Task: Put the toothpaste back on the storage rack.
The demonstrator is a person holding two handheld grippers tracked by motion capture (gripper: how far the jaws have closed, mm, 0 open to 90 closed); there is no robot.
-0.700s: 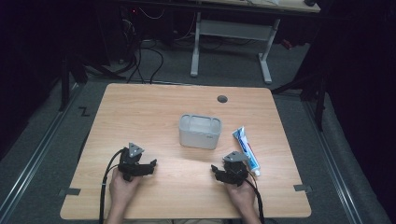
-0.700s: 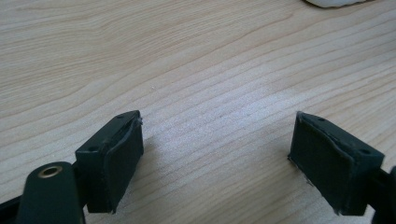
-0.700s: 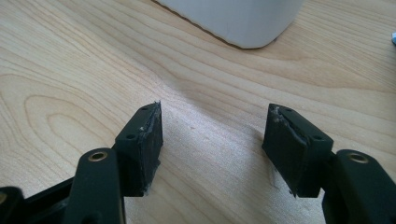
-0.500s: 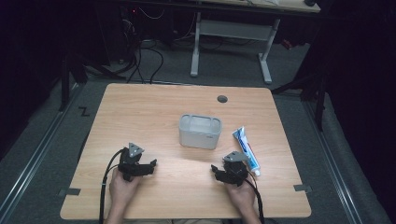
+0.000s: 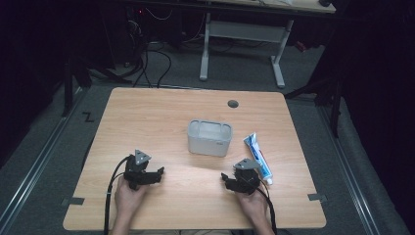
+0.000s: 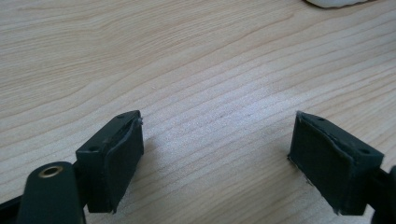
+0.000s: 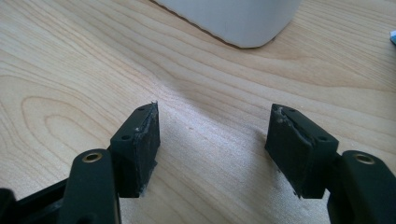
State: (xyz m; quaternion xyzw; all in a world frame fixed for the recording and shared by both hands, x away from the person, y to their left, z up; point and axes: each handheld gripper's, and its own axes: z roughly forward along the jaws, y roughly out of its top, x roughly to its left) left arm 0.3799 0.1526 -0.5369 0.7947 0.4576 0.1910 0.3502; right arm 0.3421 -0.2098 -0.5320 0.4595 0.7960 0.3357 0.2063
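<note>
Both grippers rest released on the tabletop [image 5: 161, 112]: right gripper [image 7: 212, 140] beside the toothpaste tube [image 5: 258, 158], grey container [image 5: 209, 138] ahead, left gripper [image 6: 217, 154] idle.

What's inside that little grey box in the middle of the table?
From above, the grey box looks open-topped, with a narrow section along its far edge and a pale inside. Nothing obvious sits in it, but its front wall hides the near bottom. The toothpaste tube lies outside, to its right.
</note>
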